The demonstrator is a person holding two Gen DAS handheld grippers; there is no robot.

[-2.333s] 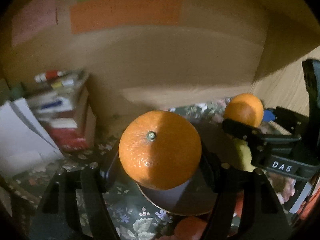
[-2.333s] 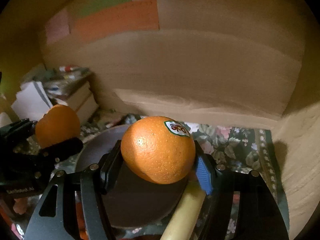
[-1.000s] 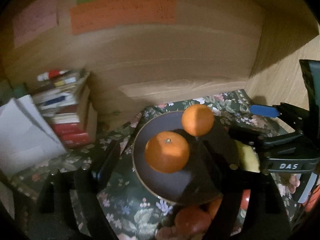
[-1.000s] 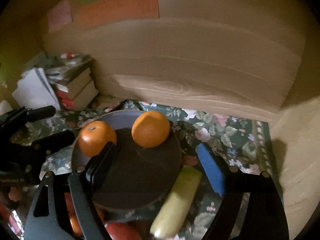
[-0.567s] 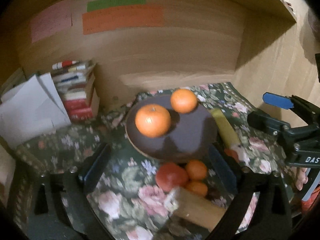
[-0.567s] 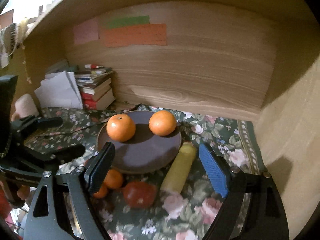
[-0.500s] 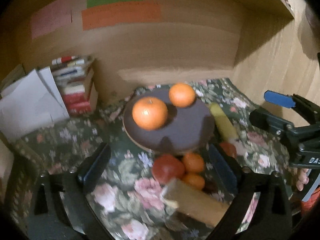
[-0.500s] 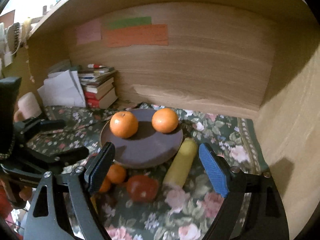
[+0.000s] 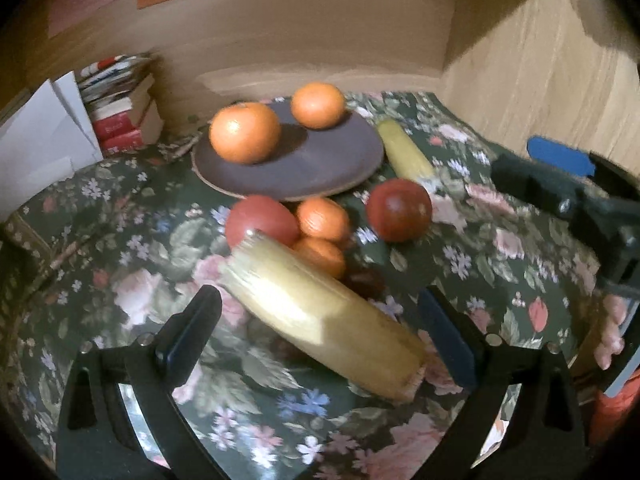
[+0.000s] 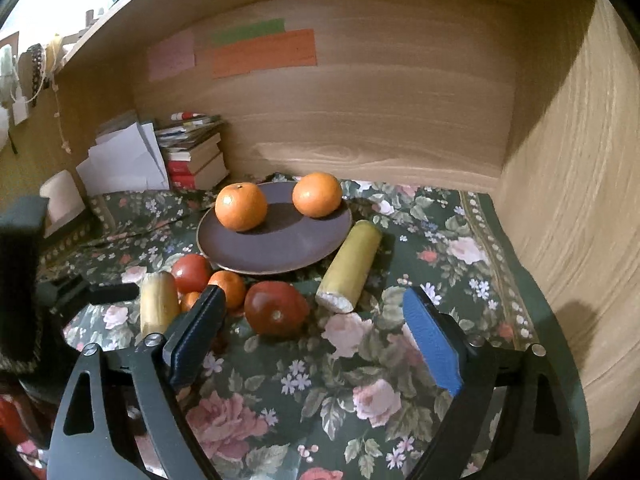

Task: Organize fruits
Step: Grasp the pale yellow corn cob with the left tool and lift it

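Note:
Two oranges sit on a dark round plate; they also show in the left wrist view. On the floral cloth in front lie two red tomatoes, two small mandarins, and two yellow corn cobs. My left gripper is open, low over the near corn cob. My right gripper is open and empty, hovering before the near tomato.
A stack of books and white papers stand at the back left. Wooden walls close in the back and the right side. The floral cloth covers the surface.
Both grippers let go of their oranges onto the plate and drew back toward me. The left gripper has dropped lower, over the near corn cob.

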